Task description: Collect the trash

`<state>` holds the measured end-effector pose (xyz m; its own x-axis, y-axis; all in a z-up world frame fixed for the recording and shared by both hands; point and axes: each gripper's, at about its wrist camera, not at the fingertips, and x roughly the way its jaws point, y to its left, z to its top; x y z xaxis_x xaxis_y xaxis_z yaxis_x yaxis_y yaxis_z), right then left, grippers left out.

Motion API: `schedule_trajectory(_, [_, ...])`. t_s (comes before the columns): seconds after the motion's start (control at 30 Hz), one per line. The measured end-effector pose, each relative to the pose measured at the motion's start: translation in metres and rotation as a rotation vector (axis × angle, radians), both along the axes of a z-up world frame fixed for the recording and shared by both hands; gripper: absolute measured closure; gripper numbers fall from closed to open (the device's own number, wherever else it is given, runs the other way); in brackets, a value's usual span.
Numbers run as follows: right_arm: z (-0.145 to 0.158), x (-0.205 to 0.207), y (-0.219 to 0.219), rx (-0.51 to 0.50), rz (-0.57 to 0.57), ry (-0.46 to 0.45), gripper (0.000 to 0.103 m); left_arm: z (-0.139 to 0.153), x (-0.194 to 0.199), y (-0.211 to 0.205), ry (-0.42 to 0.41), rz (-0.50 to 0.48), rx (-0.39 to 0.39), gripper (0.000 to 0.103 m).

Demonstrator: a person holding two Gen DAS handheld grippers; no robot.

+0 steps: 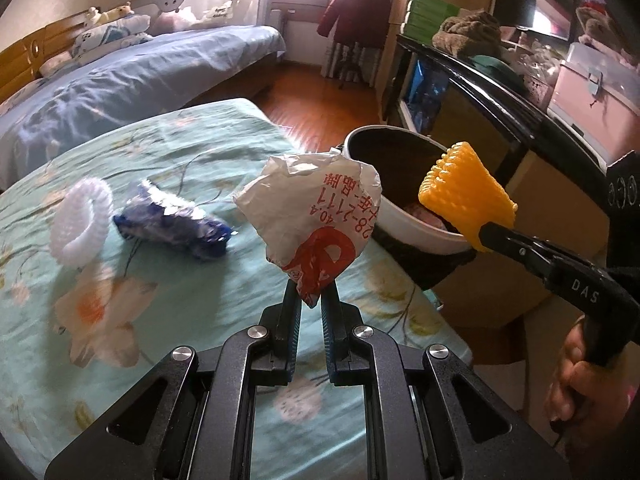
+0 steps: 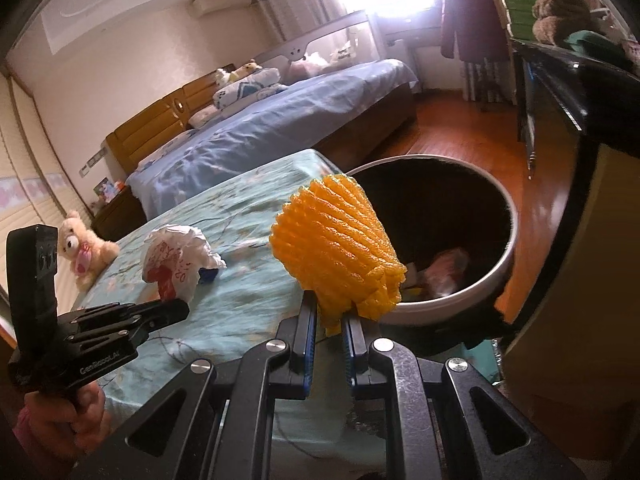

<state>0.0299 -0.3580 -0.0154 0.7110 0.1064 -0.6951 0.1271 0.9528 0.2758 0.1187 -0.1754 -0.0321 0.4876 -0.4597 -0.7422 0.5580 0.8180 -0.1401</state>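
Left tool: you've got it clamped on the crumpled white wrapper, lifted off the bed for the carry.
Right tool: pinching the yellow foam net, poised at the bin's rim, ready to drop.
Bin: white, dark inside, scraps already down there.
Bed: blue packet and white foam ring left.

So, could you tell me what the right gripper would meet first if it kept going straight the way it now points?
Most likely the trash bin: the right gripper, shut on the yellow foam net, aims at its near rim or open mouth, though depth is hard to judge.
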Motion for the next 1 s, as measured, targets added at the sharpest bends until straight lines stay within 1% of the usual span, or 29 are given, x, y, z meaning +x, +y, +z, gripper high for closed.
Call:
schedule_trajectory(0.27, [0.0,0.0,-0.017,-0.002,-0.036,-0.001,0.091,0.002,0.004,-0.024,-0.006,-0.034,0.01,0.094])
schedule_trajectory(1.0, [-0.003,0.013,-0.042,-0.028,-0.093,0.013,0.091,0.01,0.019,-0.078,-0.015,-0.103,0.024,0.094])
